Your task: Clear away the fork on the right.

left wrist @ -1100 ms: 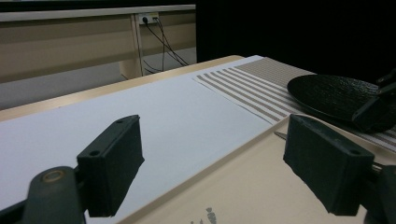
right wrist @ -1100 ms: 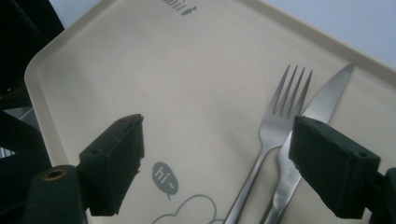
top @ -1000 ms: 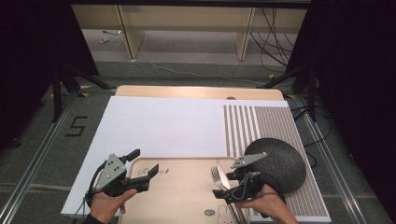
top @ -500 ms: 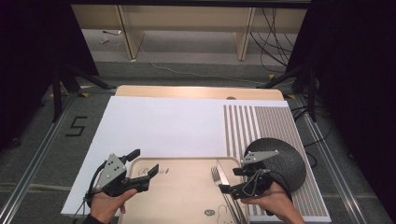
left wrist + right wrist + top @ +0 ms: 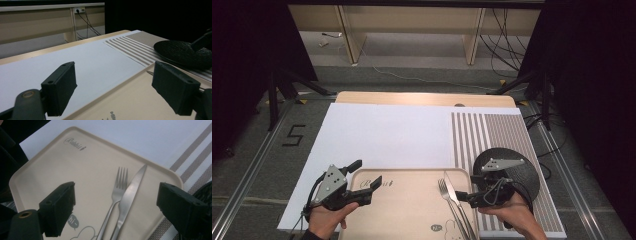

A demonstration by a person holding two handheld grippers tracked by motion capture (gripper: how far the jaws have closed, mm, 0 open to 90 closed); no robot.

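Note:
A beige tray lies at the table's near edge, with a fork and a knife side by side at its right end. My right gripper is open and points left over the tray's right rim, just right of the cutlery. In the right gripper view its jaws straddle the fork and knife from above, touching neither. My left gripper is open over the tray's left corner, holding nothing. A black plate sits right of the tray, partly under my right hand.
A white mat covers the table's left and middle, and a striped placemat lies under the plate. From the left gripper view, the plate is ahead to the right, past the tray rim. Dark stands flank the table.
My right gripper has moved left, off the black plate to the tray's right edge by the fork and knife. The left gripper has stayed put.

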